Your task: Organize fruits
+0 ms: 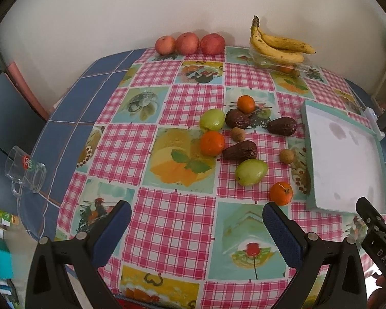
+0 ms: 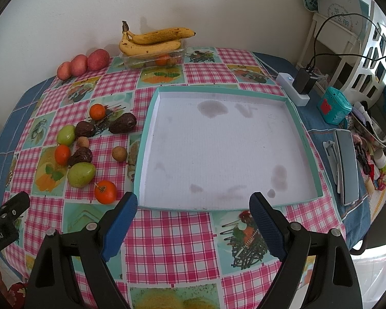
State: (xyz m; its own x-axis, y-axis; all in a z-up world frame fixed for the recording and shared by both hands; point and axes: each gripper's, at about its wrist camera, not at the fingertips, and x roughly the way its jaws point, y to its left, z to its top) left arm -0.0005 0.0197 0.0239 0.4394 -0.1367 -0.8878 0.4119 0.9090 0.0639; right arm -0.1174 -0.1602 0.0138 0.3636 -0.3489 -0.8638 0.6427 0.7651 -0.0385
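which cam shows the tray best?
Right wrist: the white tray sits centred, all four teal edges and its stained floor visible, nothing in it. Left wrist shows it foreshortened at the right edge, near corner behind the right tool.

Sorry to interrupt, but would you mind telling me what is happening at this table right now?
A person holds two blue-padded grippers, the left gripper and the right gripper, both open and empty above the checked tablecloth. Small oranges, green fruits and dark brown fruits lie loose beside the shallow white tray with a teal rim, which holds no fruit yet. Sorting has not visibly begun.
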